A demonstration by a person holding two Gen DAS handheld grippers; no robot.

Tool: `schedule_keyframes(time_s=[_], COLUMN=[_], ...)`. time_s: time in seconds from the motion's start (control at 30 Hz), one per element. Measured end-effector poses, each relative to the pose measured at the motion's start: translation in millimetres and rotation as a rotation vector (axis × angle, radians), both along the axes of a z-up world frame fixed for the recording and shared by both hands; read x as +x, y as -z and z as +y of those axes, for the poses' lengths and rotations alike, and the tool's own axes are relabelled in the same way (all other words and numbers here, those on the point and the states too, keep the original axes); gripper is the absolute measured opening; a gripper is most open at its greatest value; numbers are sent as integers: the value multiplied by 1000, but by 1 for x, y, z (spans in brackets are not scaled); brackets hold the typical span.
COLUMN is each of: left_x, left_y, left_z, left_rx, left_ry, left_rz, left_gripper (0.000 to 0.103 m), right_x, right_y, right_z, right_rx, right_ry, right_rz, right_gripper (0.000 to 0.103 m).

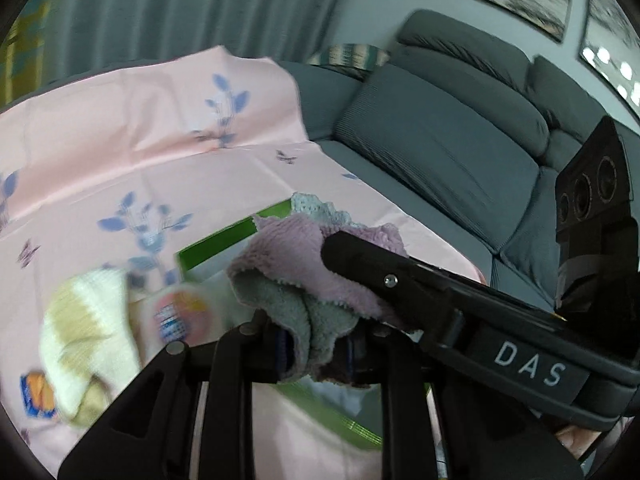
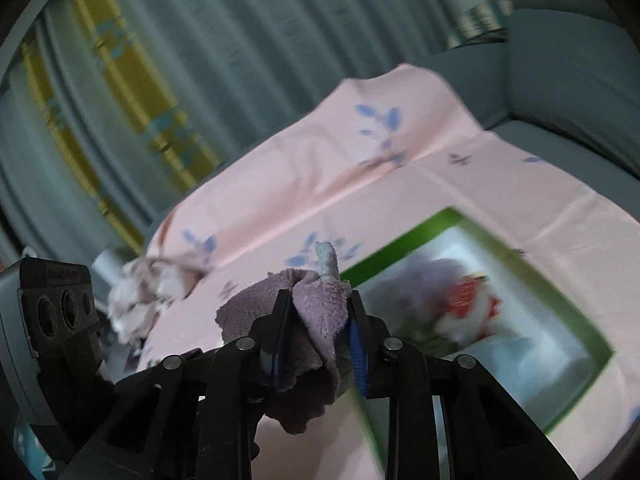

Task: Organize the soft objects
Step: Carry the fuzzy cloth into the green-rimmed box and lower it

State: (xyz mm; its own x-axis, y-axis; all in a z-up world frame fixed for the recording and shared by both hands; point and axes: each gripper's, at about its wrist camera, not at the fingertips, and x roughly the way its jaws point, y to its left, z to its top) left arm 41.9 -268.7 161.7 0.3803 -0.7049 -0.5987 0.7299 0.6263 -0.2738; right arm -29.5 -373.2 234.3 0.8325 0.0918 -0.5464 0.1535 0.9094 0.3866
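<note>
While your left tool (image 1: 316, 344) pinches one bunched end of the fluffy cloth (image 1: 292, 272), lilac on one face and grey-green on the other, your right tool (image 2: 320, 344) is clamped on another fold of the same cloth (image 2: 320, 308), so it hangs between your two hands above the pink flowered sheet (image 1: 120, 152). In the left wrist view your right tool's black body crosses from the right, its tip lying on the lilac pile. In the right wrist view the blue pads (image 2: 358, 356) press the lilac fold from both sides, and a pale grey-green corner pokes up just behind them.

Below the cloth sits a green-rimmed box (image 2: 532, 276) on the sheet; something red and white and something lilac lie inside it, too blurred to name. To the left in the left wrist view, a cream and tan striped knit piece (image 1: 80, 320) lies on the sheet beside the box, with a round printed item (image 1: 180, 316) between them. A crumpled beige cloth (image 2: 152, 292) lies farther off on the sheet. A grey sofa (image 1: 440, 140) and grey-blue curtains (image 2: 200, 60) stand behind.
</note>
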Motion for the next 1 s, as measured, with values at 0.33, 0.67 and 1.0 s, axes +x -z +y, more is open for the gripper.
schedule_keyframes(time_s=[0.33, 0.67, 1.0], left_x=[-2, -3, 0], left_y=[26, 40, 42], left_z=[-69, -91, -67], left_rx=[17, 91, 121], left_ry=[110, 115, 48], left_rz=[70, 80, 89], left_gripper=[18, 30, 51], right_x=[-12, -19, -8], right_y=[26, 41, 60], right_z=[-69, -93, -99], right_rx=[49, 80, 71], right_ry=[191, 276, 307], right_rz=[40, 78, 154], right_gripper=[26, 26, 26])
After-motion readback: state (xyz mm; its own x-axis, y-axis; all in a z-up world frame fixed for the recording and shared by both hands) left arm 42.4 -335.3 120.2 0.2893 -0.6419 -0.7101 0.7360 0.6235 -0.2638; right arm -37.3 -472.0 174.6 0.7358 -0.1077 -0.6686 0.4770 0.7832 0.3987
